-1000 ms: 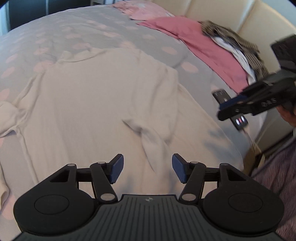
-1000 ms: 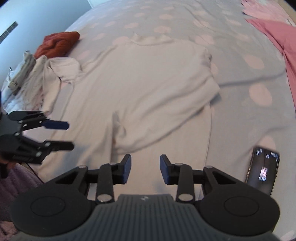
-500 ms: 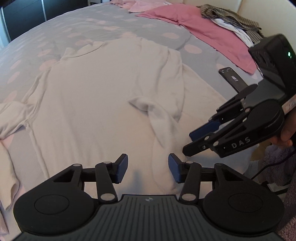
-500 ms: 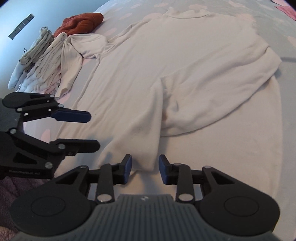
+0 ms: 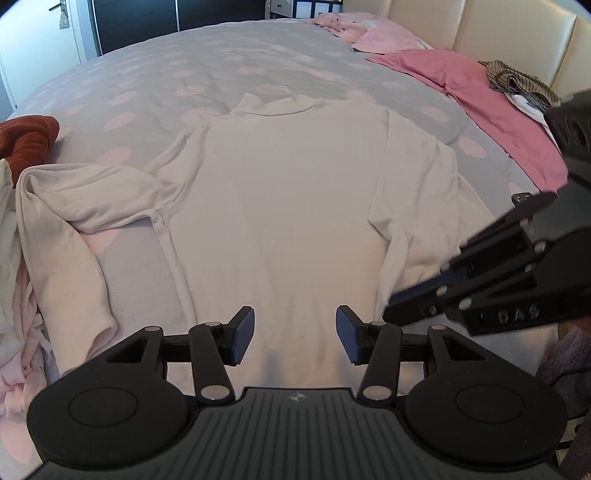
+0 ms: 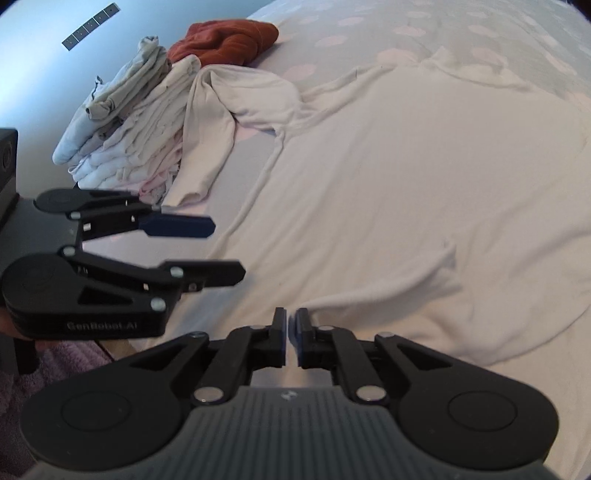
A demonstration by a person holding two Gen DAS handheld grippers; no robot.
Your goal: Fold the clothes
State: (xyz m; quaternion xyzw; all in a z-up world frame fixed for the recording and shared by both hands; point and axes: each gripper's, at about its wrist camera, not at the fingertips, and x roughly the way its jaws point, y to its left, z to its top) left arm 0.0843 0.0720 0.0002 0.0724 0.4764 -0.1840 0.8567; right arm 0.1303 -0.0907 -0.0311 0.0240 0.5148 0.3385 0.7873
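A white long-sleeved shirt [image 5: 288, 206] [image 6: 406, 192] lies flat on the bed with its high collar at the far side. Its left sleeve is bunched out to the side and its right sleeve is folded down along the body. My left gripper [image 5: 295, 334] [image 6: 229, 251] hangs open over the hem, with nothing between its pads. My right gripper [image 6: 291, 336] [image 5: 391, 308] sits at the end of the folded right sleeve. Its jaws are nearly together, and the pale cloth runs up into the slit between them.
The grey bedcover [image 5: 221, 66] has pink dots. A rust-red garment [image 6: 225, 37] and a pile of pale clothes [image 6: 122, 122] lie at the left edge. Pink cloth [image 5: 480, 96], a striped garment [image 5: 517, 79] and a cream headboard [image 5: 480, 26] are at the right.
Both grippers have swung leftward across the shirt toward its hem. The right jaws have gone from part open to nearly together at the sleeve end. The left jaws have narrowed a little.
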